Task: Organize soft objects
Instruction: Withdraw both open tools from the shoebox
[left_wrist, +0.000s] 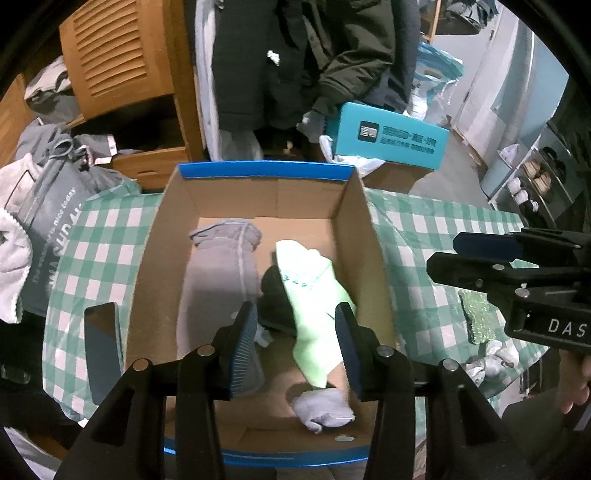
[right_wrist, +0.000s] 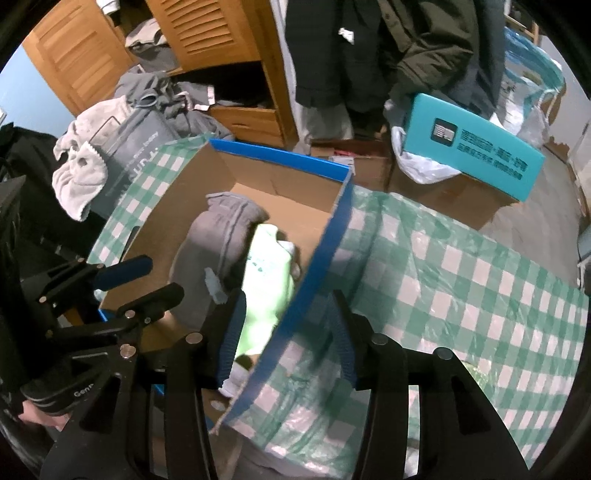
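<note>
We hold our left gripper (left_wrist: 295, 332) above the near half of the cardboard box (left_wrist: 354, 236), its jaws apart with nothing between them. The box sits on the table (left_wrist: 443, 266), which is covered by a green and white checked cloth. Inside the box, a grey garment (left_wrist: 218, 273) lies along the left side, reaching toward the far wall. Just right of it a light green sock (left_wrist: 314, 295) runs from the middle toward the near side, lying over a dark item (left_wrist: 273, 291). A small grey bundle (left_wrist: 321, 408) rests near the box's near wall.

Our right gripper (right_wrist: 286, 339) hovers over the box's blue-edged right wall (right_wrist: 317, 266), jaws apart and empty, one finger over the box and the other over the cloth. Beyond the table stands a teal box (left_wrist: 388, 136), and a phone (left_wrist: 103, 347) lies left of the cardboard box.
</note>
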